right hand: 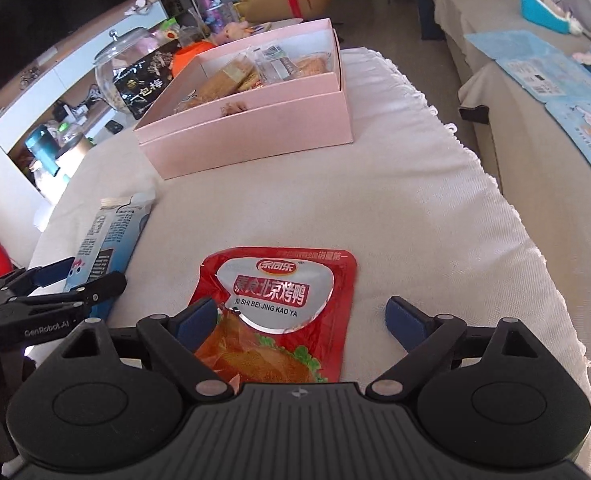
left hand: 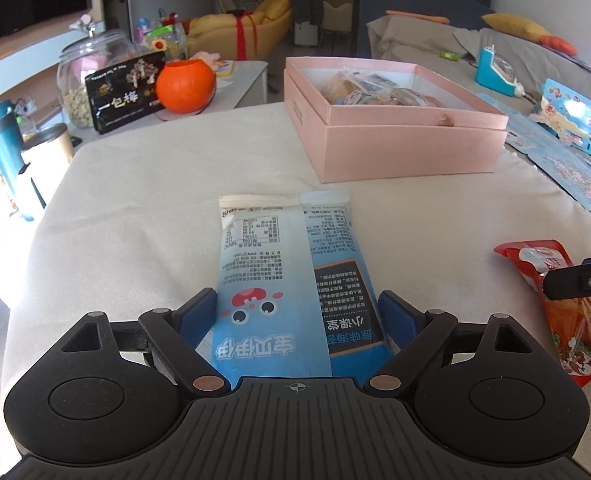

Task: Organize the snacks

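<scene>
Left gripper (left hand: 297, 306) near camera, jaws spread wide either side of blue snack packet (left hand: 291, 280) lying flat on cream cloth (left hand: 135, 220), pads beside packet edges, grip not evident; right gripper (right hand: 301, 316) likewise wide open over red snack pouch (right hand: 287, 304), left pad at pouch edge, right pad clear; pink box (left hand: 407, 148) far right on cloth, holding wrapped snacks; orange pumpkin pot (left hand: 185, 86) far left.

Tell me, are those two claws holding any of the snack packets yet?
No. The left gripper straddles the blue packet, the right gripper the red packet; both stand open.
</scene>
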`<state>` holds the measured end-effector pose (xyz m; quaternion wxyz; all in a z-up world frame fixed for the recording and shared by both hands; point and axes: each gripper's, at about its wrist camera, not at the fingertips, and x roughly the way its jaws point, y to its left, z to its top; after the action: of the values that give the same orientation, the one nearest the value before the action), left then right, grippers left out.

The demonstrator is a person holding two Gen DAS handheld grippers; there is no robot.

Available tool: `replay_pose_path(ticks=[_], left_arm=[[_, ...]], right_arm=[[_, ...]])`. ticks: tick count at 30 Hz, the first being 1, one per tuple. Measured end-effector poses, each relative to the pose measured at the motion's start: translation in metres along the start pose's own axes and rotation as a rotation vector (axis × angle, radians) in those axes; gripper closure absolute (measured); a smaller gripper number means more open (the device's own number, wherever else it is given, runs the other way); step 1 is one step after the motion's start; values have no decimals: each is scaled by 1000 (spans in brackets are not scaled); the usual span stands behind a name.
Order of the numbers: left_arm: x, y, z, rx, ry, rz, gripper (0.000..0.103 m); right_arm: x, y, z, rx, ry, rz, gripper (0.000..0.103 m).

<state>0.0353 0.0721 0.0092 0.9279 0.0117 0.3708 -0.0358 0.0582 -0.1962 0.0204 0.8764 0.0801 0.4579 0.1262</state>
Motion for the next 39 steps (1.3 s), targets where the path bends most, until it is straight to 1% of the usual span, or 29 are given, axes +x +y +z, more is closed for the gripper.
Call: replay_pose_path(ticks=[2, 3, 5, 7, 8, 9, 10, 12, 13, 16, 19, 21, 22, 24, 25, 27, 29, 34, 37, 39], left_arm=[[0, 0, -1, 0, -10, 1, 11], [0, 0, -2, 0, -12, 1, 11], [-1, -1, -3, 0, -17, 0, 11], [-2, -1, -4, 2, -21, 0, 11], [-2, -1, -4, 1, -21, 0, 11], [-2, -1, -4, 0, -20, 0, 11], [-2, -1, -4, -1, -18, -1, 11], [-3, -2, -3, -8, -6, -8, 12], [-5, -3, -3, -11, 4, -17, 12], [-12, -9, -4, -2, 32, -69, 12], [-17, -14, -7, 5, 42, -108, 12], [-16, -16, -9, 13, 40, -107, 12], [-16, -16, -9, 16, 38, -106, 12], [-16, -17, -9, 17, 37, -103, 12], [-15, -18, -9, 18, 37, -100, 12], [-13, -21, -8, 32, 43, -89, 12], [-12, -23, -5, 41, 52, -81, 12], [-13, -20, -2, 6, 63, -89, 12], [-13, -22, -2, 14, 67, -83, 12], [-13, -23, -2, 24, 70, -77, 12]], right_arm=[[7, 14, 0, -20, -8, -17, 11], [10, 21, -2, -41, -20, -42, 11], [17, 36, -6, -108, -39, -87, 11], [19, 45, -10, -159, -61, -109, 14], [18, 46, -11, -168, -70, -110, 19], [13, 44, -11, -174, -87, -97, 37], [9, 40, -9, -164, -90, -62, 47], [4, 29, -3, -146, -80, -8, 52], [3, 25, -2, -152, -81, -8, 52], [-1, 17, 3, -182, -108, -54, 54], [-6, 12, 9, -189, -132, -73, 56], [-1, 11, 13, -185, -114, -69, 53], [2, 11, 14, -173, -101, -69, 48], [13, 9, 15, -120, -64, -68, 41], [12, 9, 15, -99, -73, -65, 37], [13, 9, 16, -51, -59, -49, 29], [15, 10, 14, -8, -71, -50, 25], [23, 27, 4, -56, -115, -110, 12], [28, 36, 2, -79, -121, -138, 5], [33, 43, -1, -109, -129, -170, 3]])
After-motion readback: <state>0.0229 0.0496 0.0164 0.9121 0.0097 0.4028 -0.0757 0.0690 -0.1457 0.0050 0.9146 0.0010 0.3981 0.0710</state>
